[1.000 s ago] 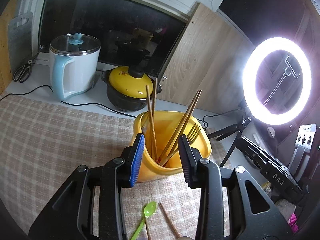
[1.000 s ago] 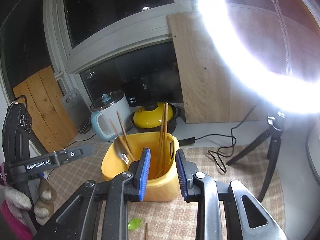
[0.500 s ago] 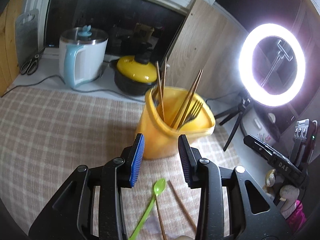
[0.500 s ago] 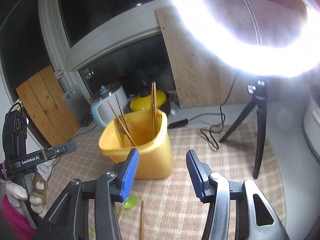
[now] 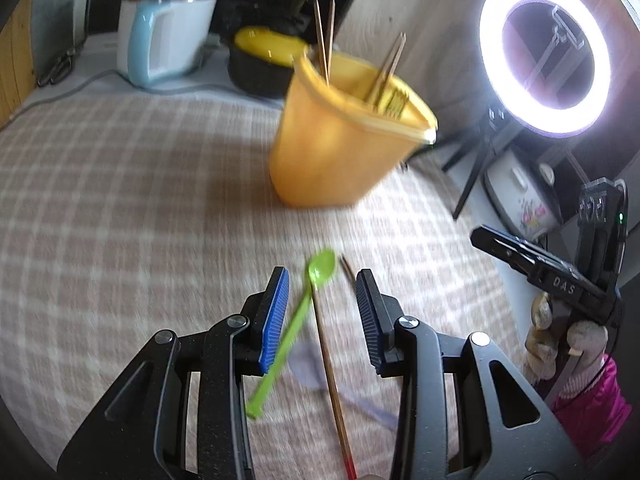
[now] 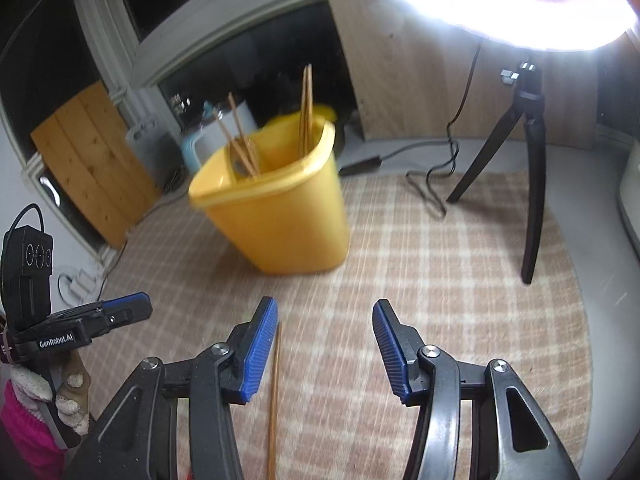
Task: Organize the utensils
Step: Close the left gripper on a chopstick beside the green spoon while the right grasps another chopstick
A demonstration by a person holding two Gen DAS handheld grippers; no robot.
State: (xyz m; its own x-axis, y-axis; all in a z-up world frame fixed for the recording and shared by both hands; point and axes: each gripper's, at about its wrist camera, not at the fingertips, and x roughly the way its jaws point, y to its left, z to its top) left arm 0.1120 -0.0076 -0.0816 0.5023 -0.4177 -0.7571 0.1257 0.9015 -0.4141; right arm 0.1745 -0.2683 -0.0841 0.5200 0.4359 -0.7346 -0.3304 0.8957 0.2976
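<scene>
A yellow plastic holder (image 5: pixel 340 136) (image 6: pixel 280 208) stands on the checked cloth with several wooden chopsticks (image 5: pixel 324 40) and a fork (image 5: pixel 394 98) in it. On the cloth in front lie a green spoon (image 5: pixel 298 320), a wooden chopstick (image 5: pixel 330 368) (image 6: pixel 274 392) and a second chopstick tip (image 5: pixel 347 268). My left gripper (image 5: pixel 322 312) is open, low over the spoon and chopstick, which lie between its fingers. My right gripper (image 6: pixel 324 344) is open and empty, with the chopstick just by its left finger.
A white and blue kettle (image 5: pixel 164 36) and a yellow-lidded black pot (image 5: pixel 264 56) stand behind the holder. A ring light on a tripod (image 5: pixel 544 56) (image 6: pixel 528 184) stands at the right with a cable (image 6: pixel 432 176). A pale purple utensil (image 5: pixel 316 372) lies under the chopstick.
Both grippers have pulled back from the holder and tipped down toward the cloth. The right gripper has opened wider. The spoon and chopstick now lie between my left fingers.
</scene>
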